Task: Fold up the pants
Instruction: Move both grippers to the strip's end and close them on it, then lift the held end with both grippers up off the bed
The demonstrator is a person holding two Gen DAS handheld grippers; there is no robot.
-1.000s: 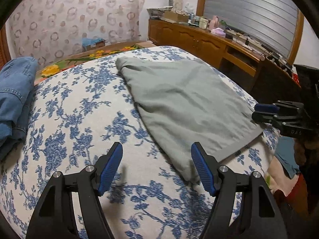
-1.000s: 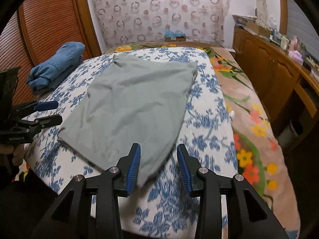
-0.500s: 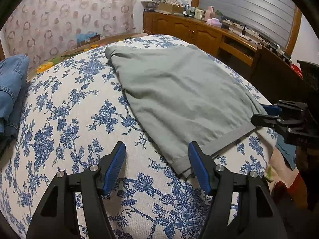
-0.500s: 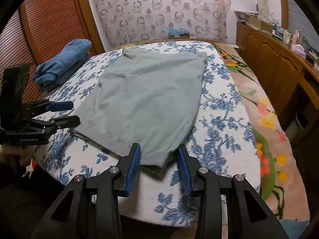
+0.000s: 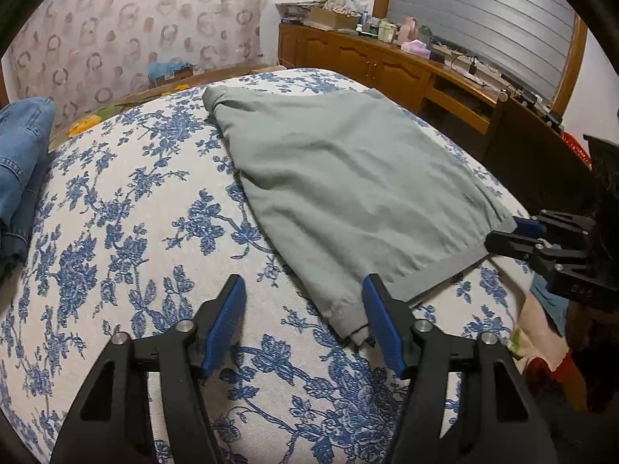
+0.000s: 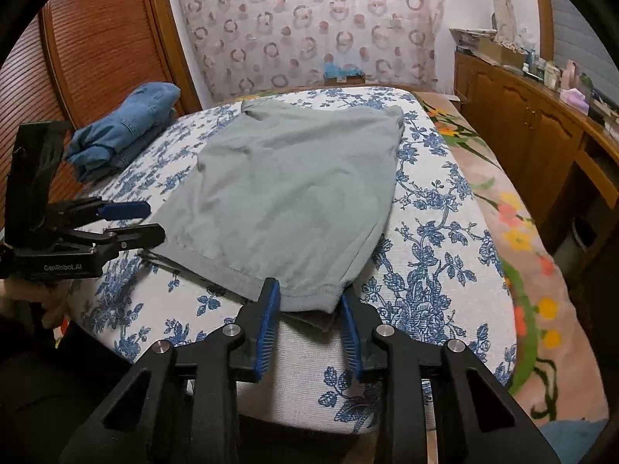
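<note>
Grey-green pants (image 5: 348,178) lie flat on the blue-flowered bed cover (image 5: 116,232), hem edge nearest me. My left gripper (image 5: 303,290) is over the hem's left corner. Its jaws are closing, with the corner lying just inside the right finger and the pads off the cloth. At the hem's other corner sits my right gripper (image 6: 309,290). Its jaws are closing too, and the pants (image 6: 294,178) reach in between the pads, which do not clamp them. Each view catches the other gripper at the hem: the right gripper (image 5: 518,232) and the left gripper (image 6: 151,220).
Folded blue jeans (image 6: 123,131) lie at the bed's far left, also visible as jeans (image 5: 19,162). A wooden cabinet (image 6: 522,116) with clutter on top runs along the right. A louvred wooden door (image 6: 96,46) stands at the left. A beige flowered blanket (image 6: 522,232) covers the bed's right side.
Both grippers have moved in toward the hem, and their jaws have narrowed. The hem corners now lie between the fingers instead of ahead of them.
</note>
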